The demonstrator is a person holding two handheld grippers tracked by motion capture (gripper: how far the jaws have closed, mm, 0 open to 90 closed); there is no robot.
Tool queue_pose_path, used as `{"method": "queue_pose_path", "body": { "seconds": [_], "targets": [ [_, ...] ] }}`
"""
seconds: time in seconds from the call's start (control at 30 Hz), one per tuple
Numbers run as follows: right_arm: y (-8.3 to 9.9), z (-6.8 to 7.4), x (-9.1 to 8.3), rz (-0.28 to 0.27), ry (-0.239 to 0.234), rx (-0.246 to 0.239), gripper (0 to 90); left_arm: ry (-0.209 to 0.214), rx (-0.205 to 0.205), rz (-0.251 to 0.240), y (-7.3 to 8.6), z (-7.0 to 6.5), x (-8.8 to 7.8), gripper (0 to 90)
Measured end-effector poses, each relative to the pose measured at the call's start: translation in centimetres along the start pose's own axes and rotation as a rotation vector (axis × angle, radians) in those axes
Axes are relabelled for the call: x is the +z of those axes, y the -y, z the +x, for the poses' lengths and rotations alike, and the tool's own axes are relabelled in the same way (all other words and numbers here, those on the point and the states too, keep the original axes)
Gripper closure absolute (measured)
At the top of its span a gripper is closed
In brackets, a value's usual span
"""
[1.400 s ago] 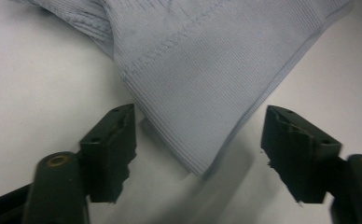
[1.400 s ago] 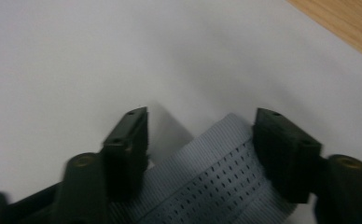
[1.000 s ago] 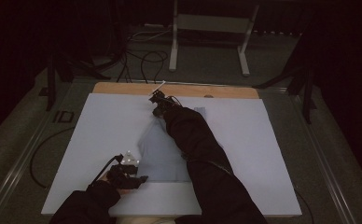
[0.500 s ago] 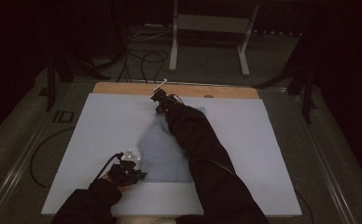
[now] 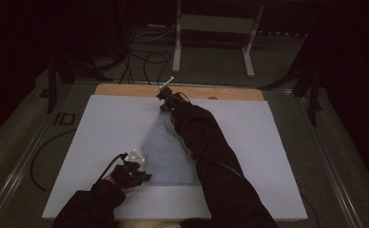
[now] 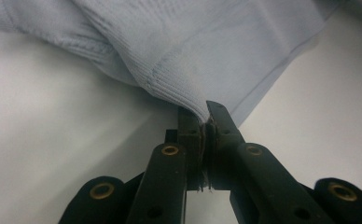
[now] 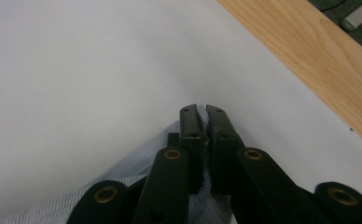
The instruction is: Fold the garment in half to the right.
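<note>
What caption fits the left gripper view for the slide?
Left gripper pinches a corner of the pale blue cloth above the white sheet.

Pale blue cloth [image 5: 166, 154] on white-covered table [image 5: 101, 128]

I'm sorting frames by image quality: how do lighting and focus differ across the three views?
High view: dim and underexposed, the surroundings nearly black, the pale cloth low in contrast on the white board. Left gripper view: bright, the cloth's weave sharp, the left tongs soft up close, a shadow beneath the cloth. Right gripper view: evenly lit, the right tongs slightly soft.
</note>
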State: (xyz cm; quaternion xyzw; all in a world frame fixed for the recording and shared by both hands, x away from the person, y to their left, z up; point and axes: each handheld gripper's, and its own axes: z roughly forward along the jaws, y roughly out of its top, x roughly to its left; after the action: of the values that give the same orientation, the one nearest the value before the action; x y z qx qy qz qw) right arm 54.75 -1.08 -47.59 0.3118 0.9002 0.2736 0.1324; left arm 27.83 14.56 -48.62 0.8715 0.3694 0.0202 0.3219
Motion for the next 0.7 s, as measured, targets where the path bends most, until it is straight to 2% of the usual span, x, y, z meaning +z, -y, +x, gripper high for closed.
{"method": "queue_pose_path", "body": {
  "seconds": [0.47, 0.7],
  "targets": [
    [-0.1, -0.8, -3.0, -0.046, -0.008, -0.013, 86.9, 0.027, 0.077, -0.018, -2.4, -2.0, -0.6, 87.1],
    [0.4, -1.2, -4.1, -0.056, -0.017, -0.023, 86.9, 0.046, 0.099, -0.019, -3.4, -2.8, -0.5, 87.1]
  ]
}}
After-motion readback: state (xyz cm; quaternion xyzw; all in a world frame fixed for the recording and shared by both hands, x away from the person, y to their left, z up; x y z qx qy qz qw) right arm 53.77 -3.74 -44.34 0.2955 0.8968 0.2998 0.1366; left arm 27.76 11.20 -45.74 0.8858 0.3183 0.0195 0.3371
